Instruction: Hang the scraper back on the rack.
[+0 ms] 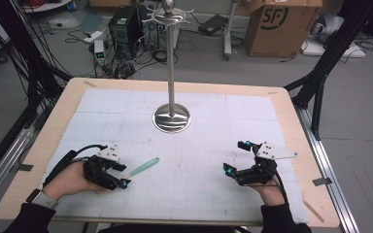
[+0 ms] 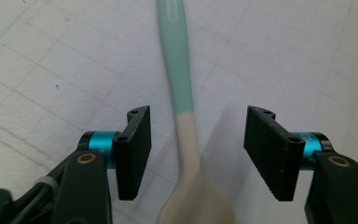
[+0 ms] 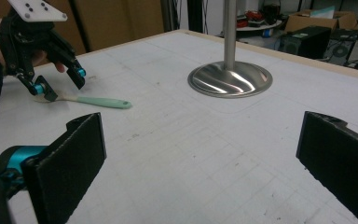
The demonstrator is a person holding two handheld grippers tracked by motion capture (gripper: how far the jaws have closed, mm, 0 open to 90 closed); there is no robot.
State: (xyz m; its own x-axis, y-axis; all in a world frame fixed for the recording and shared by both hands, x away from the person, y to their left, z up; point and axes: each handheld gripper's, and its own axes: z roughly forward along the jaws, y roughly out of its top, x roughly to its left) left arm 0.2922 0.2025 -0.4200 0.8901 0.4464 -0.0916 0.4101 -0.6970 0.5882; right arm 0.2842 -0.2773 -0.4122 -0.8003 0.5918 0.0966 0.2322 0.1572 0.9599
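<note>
1. The step in hand looks like the pick-up of the spatula (image 1: 142, 167), which lies flat on the white mat of the bench (image 1: 58, 116), well short of the metal stand (image 1: 172, 118).
2. The left tongs (image 1: 123, 175) straddle the spatula's pale neck, where the blade meets the green handle. In the left gripper view the neck (image 2: 188, 140) runs up between the two pads (image 2: 137, 149), with a gap on either side: open, not yet gripping.
3. The right tongs (image 1: 236, 158) hover wide open and empty over the mat at the near right, well apart from the spatula.
4. The next move probably calls for closing the left tongs squarely on the narrow neck. The neck sits a little nearer one pad, so centring first would keep the spatula from sliding sideways.
5. After that, a straight lift should clear the blade from the mat.
</note>
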